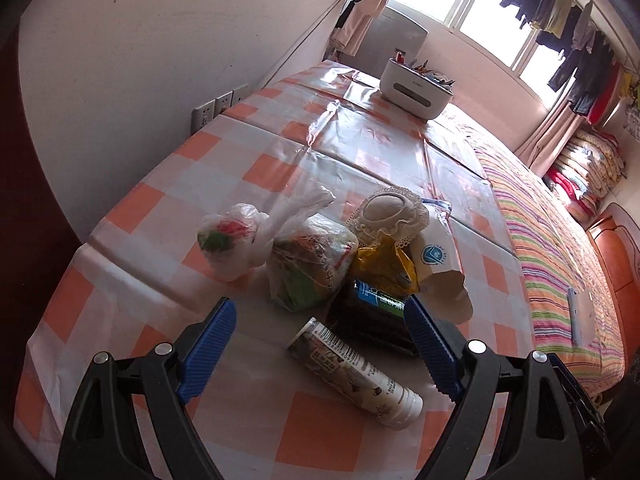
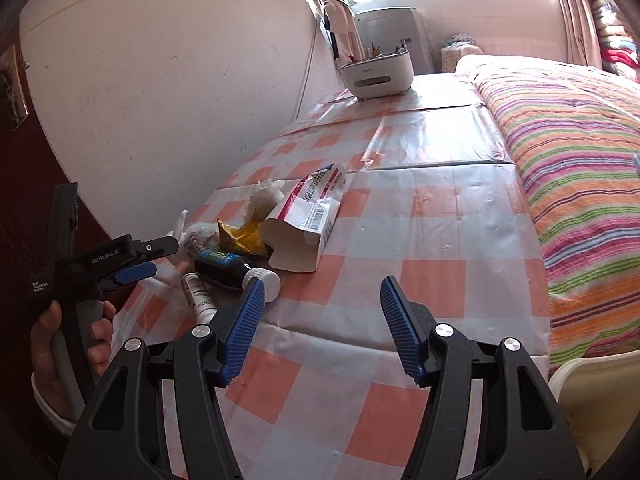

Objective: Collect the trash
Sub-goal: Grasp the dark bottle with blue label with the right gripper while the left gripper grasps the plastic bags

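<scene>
Both hand-held grippers [image 1: 316, 332] [image 2: 322, 308] apart, empty; dark bottle [image 1: 372, 312] half-hidden behind fingertip.

both wrist views angled down, close, sharing trash pile [image 1: 340, 264]

our right gripper [image 2: 322, 322] jaws apart over bare checkered tablecloth [image 2: 420, 220], trash pile at ten o'clock: torn paper carton [image 2: 306, 222], yellow wrapper [image 2: 240, 237], white-capped bottle [image 2: 236, 270], our left gripper [image 2: 134, 266] at nine, striped blanket [image 2: 576, 168] at two
</scene>
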